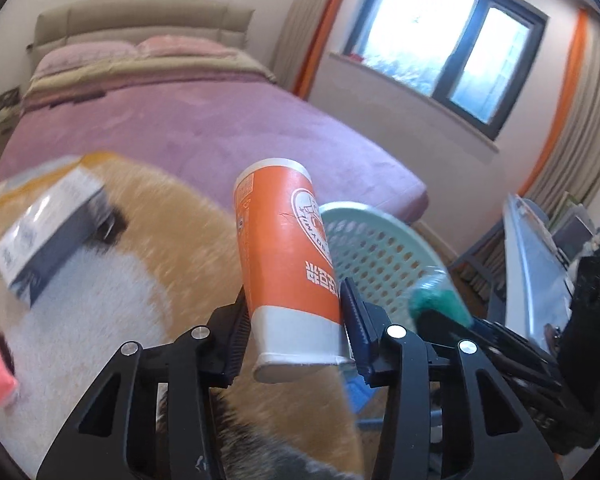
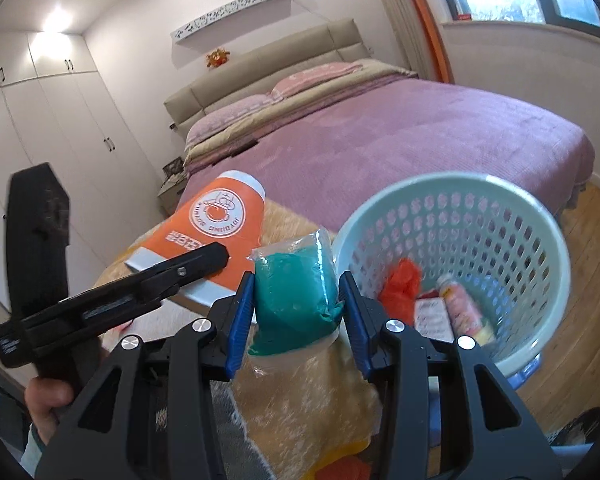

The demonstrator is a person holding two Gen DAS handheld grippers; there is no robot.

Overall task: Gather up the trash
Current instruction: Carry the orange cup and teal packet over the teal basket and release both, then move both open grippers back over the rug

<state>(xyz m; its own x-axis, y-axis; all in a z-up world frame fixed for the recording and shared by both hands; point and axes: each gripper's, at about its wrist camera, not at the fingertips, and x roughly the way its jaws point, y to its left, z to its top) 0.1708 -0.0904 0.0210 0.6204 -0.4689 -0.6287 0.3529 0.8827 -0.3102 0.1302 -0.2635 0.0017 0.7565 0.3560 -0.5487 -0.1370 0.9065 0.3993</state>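
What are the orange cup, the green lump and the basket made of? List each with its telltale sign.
Orange cup: likely coated paper; matte printed wall, rolled rim, a crease.
Green lump: seemingly soft clay or dough in clear glossy plastic film; it dents between the right gripper pads.
Basket: moulded plastic; smooth pale wall, uniform perforations.

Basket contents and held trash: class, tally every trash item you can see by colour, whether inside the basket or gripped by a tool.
Orange: 2, the paper cup and a crumpled bag in the basket
Teal: 1, the wrapped lump
Pink: 1, a small bottle
White: 1, a printed packet
Total: 5
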